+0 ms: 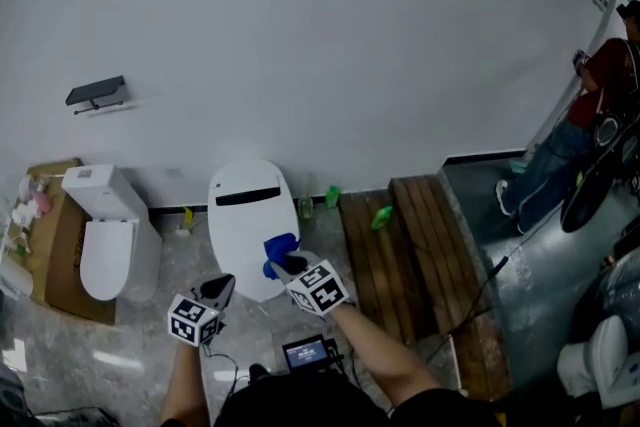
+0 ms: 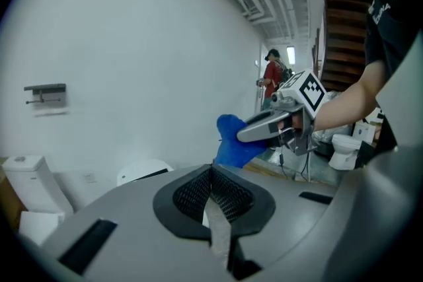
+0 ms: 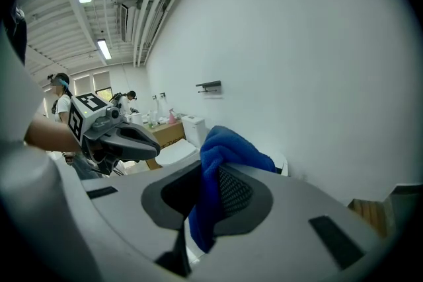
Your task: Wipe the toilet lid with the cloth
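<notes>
Right gripper view: cloth [image 3: 228,148] pinched | head view: toilet lid [image 1: 245,220] vis.

Counting two grippers, left gripper [image 1: 226,283] and right gripper [image 1: 283,265]; one blue cloth [image 1: 281,246]; three toilets [image 1: 105,250] [image 1: 250,215] [image 1: 598,363]; two green items [image 1: 332,197] [image 1: 382,215]; one wall holder [image 1: 97,93]; one wooden platform [image 1: 400,255]; one small screen [image 1: 308,352].

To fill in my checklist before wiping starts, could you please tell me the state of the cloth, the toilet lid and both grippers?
right gripper: shut on the cloth.
left gripper: shut, nothing between its jaws.
cloth: bunched, hanging from the right gripper's jaws.
toilet lid: down, closed.
</notes>
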`<state>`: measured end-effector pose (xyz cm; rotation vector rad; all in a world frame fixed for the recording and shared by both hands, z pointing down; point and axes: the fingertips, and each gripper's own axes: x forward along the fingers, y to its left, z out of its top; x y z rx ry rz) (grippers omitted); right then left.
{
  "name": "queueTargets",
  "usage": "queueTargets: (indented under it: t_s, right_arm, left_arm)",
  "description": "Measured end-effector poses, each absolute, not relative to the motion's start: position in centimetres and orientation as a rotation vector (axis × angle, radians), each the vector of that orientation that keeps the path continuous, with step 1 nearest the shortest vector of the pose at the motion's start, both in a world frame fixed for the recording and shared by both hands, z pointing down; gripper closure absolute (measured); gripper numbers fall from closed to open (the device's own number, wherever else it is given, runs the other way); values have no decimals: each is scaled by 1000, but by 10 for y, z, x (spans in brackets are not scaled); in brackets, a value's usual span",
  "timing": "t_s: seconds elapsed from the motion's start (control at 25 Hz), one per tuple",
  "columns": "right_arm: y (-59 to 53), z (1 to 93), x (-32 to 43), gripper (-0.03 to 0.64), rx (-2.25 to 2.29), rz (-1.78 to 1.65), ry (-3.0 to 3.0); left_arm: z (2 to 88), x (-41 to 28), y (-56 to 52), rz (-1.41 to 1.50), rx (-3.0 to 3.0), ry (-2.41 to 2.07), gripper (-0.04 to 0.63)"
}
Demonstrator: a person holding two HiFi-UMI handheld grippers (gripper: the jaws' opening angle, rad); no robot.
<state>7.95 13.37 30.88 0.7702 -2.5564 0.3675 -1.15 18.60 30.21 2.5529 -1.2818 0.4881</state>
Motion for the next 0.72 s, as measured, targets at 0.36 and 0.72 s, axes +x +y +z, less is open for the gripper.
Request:
queueTargets:
  t_s: [0.36, 0.72]
  right_arm:
    - [139, 311, 87, 560, 783, 388, -2558]
    - [140, 319, 86, 560, 765, 376, -2548]
  left_arm:
    - [293, 11, 196, 442, 2582, -1205, 584]
    - [302, 6, 189, 471, 2539, -1250, 584]
